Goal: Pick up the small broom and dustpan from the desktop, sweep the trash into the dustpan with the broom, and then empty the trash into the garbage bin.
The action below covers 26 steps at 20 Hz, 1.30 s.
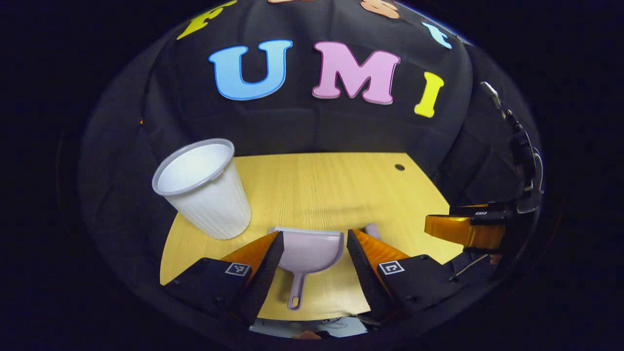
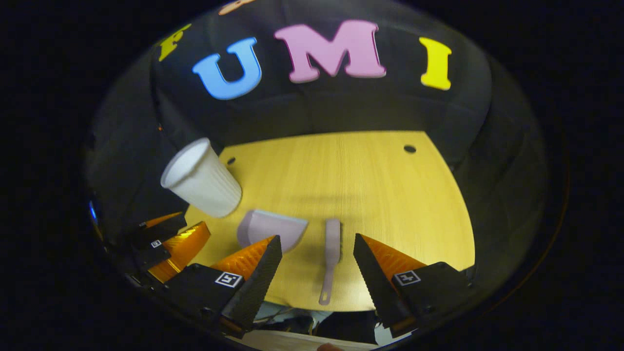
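Pale wood grain covers the surface [image 2: 370, 195], which curves off into black cloth on every side. Nearest in the left gripper view, the left tongs [image 1: 312, 243] hang above the near edge with their two fingers spread apart and nothing between them but air; the dustpan [image 1: 309, 248] lies on the surface below that gap, its thin handle pointing toward the near edge and its wide mouth facing far. In the right gripper view the right tongs [image 2: 317, 248] are likewise spread wide and hold nothing, and the broom [image 2: 331, 248] lies under their gap, handle toward the near edge, head farther in. There the dustpan [image 2: 270, 226] sits just left of the broom, close but not touching, partly behind the left finger of the right tongs. The tip of the broom [image 1: 373, 229] peeks out beside the right finger in the left gripper view. Farther back and to the left stands the bin [image 1: 204, 187], a white ribbed tub with a grey rim, upright near the left edge of the surface; it shows too in the right gripper view [image 2: 200, 178]. No trash can be made out on the wood. A small dark hole [image 2: 410, 148] marks the far right corner of the surface.
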Tool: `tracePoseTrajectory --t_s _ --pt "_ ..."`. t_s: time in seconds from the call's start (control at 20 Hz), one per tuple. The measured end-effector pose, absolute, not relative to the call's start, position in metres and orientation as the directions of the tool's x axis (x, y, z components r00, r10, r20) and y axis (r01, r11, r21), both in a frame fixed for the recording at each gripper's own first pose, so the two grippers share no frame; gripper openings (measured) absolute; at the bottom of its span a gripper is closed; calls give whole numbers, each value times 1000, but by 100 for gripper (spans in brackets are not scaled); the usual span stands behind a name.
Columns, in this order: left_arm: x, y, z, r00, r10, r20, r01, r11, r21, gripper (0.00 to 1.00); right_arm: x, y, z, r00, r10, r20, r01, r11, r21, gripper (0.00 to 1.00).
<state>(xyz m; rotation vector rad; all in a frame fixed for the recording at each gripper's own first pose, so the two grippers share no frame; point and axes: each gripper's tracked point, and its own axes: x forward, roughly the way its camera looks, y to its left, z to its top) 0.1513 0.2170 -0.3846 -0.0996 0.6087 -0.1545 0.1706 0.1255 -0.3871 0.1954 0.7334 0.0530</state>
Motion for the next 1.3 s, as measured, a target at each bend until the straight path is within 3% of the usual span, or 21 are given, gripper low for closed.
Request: tracePoseTrajectory --t_s 0.15,0.35,0.6,0.8,1.25,1.3 --pt "130 234 -328 929 -166 -330 114 978 -173 79 163 119 -334 911 18 -412 38 991 127 96" --pt "88 239 -288 982 -186 33 189 964 -187 79 143 117 -321 992 -73 -105 79 995 55 95" --pt "55 219 -289 980 -85 178 109 986 -129 79 123 119 -315 985 -52 167 59 998 -36 95" --pt "24 213 -269 973 30 227 6 988 -155 79 123 123 -313 982 11 188 -4 999 -34 95" --pt "32 170 -279 983 -25 180 53 987 -151 79 139 119 -326 994 -17 105 13 999 39 95" --pt "34 170 -280 985 -35 168 60 988 -146 79 139 121 -324 994 -15 109 11 999 40 89"
